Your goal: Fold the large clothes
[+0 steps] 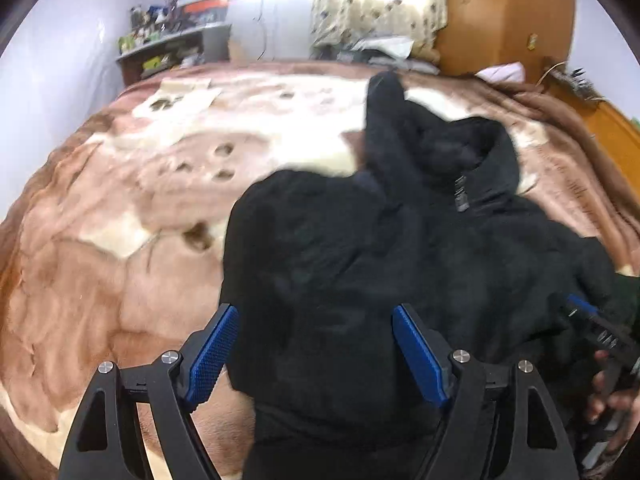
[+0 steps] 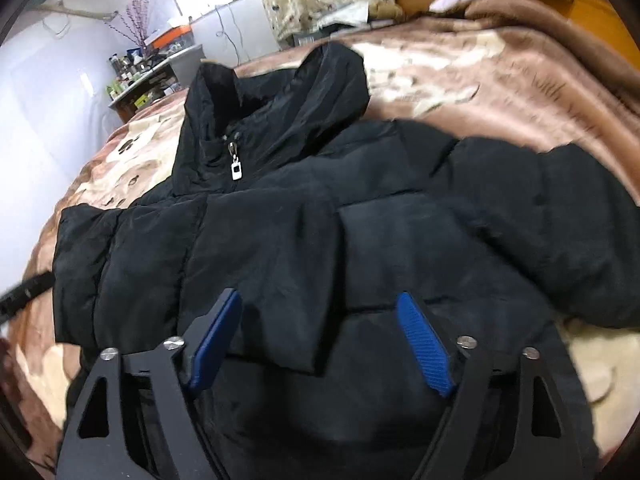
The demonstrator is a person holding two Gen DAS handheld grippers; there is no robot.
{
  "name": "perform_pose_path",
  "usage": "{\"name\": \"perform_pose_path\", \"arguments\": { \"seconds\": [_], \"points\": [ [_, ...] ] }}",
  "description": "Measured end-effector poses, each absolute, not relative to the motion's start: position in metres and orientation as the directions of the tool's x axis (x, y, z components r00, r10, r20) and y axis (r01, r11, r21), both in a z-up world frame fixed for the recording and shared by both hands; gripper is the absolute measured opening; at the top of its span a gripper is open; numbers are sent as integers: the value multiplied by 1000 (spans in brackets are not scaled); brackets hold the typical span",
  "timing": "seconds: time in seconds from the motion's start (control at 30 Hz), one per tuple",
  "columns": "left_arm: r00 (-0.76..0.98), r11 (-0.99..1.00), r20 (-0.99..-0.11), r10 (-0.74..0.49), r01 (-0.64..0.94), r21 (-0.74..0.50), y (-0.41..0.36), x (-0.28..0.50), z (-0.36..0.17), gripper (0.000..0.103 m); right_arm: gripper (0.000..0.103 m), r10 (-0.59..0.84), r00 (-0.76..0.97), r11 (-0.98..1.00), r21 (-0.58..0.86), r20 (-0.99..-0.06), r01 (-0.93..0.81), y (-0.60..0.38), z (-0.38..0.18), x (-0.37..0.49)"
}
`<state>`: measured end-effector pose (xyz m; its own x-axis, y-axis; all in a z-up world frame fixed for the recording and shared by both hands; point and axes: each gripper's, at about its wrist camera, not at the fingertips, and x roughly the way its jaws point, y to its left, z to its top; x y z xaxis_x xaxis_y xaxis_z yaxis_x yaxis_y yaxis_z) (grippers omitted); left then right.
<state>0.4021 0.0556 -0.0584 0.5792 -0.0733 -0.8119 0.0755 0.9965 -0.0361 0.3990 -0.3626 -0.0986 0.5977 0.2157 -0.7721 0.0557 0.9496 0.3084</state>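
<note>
A black puffer jacket [image 1: 400, 240] lies front up on the bed, zipped, its silver zip pull [image 2: 236, 170] under the collar and its hood [image 2: 332, 80] toward the far side. My left gripper [image 1: 316, 354] is open above the jacket's left edge, with bunched black fabric lying between its blue pads [image 1: 212, 352] and no visible pinch. My right gripper [image 2: 320, 340] hovers over the jacket's lower front [image 2: 280, 240] with its jaws apart; a padded fold lies between them, not visibly pressed. One sleeve [image 2: 560, 220] stretches out to the right.
The bed is covered by a brown and cream plush blanket [image 1: 120, 240]. A cluttered shelf [image 1: 172, 48] stands against the far wall, with a curtained window behind it. Wooden furniture [image 1: 504, 12] borders the bed at the right. A hand [image 1: 612, 400] holds the other gripper at the right edge.
</note>
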Motion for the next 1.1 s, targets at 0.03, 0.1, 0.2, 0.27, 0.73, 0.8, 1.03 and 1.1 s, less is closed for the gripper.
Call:
{"name": "perform_pose_path", "arguments": {
  "seconds": [0.03,0.1,0.2,0.27,0.73,0.8,1.03,1.1],
  "points": [
    [566,997,-820,-78,56,-55,61,406,-63,79,56,224,583,948,313,-781,56,-360,-101,402],
    [550,996,-831,-83,21,-86,67,410,-73,79,37,240,568,943,327,-787,55,-357,-103,404],
    [533,997,-843,-72,17,-74,63,412,-78,79,9,231,589,948,316,-774,43,-357,-96,400],
    [546,997,-835,-72,32,-65,58,411,-78,79,6,228,617,948,316,-753,34,-362,-86,395],
    [514,1000,-858,-6,1,-7,42,425,-104,79,6,9,610,989,96,-793,110,-388,-91,394],
    [507,1000,-862,-2,-4,-5,42,426,-106,79,7,17,600,987,108,-800,116,-390,-97,395],
    [498,998,-865,-66,21,-64,40,414,-88,79,18,47,608,978,159,-792,132,-404,-88,387],
    [506,995,-858,-87,11,-95,42,406,-78,79,18,28,634,974,163,-773,155,-415,-75,375]
  ]
}}
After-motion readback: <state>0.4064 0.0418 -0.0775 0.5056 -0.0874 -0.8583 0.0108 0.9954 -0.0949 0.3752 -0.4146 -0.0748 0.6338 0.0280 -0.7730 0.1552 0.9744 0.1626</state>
